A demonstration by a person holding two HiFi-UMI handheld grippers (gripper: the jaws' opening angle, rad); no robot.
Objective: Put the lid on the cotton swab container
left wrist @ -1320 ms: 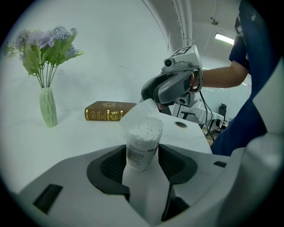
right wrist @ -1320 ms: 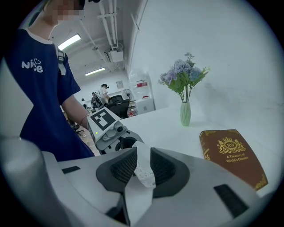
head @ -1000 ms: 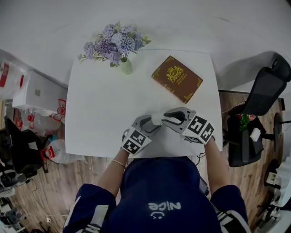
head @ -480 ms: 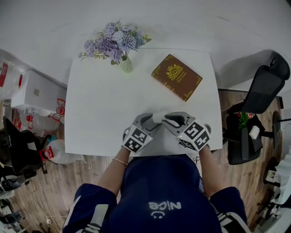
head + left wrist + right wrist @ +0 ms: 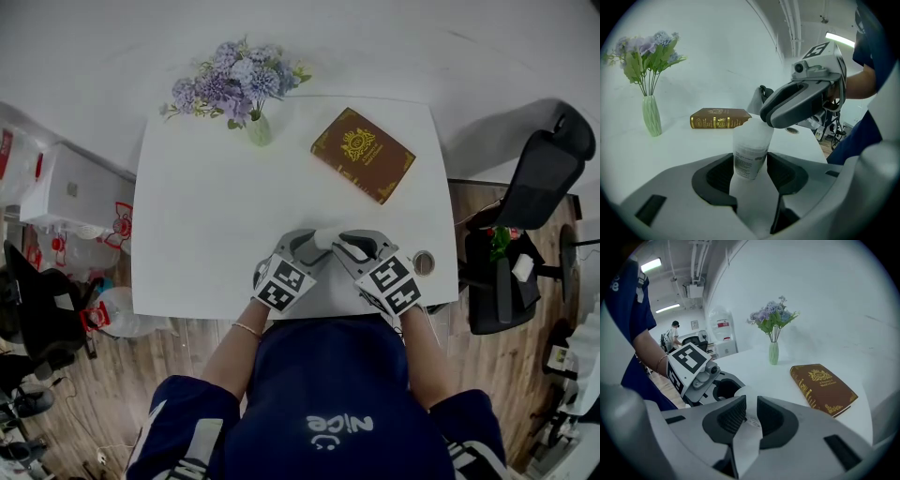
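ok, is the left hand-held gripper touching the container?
Touching. The left gripper view shows the left hand-held gripper with both pads pressed against the sides of the container, with no gap on either side.

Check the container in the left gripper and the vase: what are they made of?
The container is likely frosted translucent plastic: cloudy white walls, printed label. The vase is pale green, ribbed and glossy; glass or glazed ceramic, unclear which.

A green vase of purple flowers and a brown book sit on the white table.
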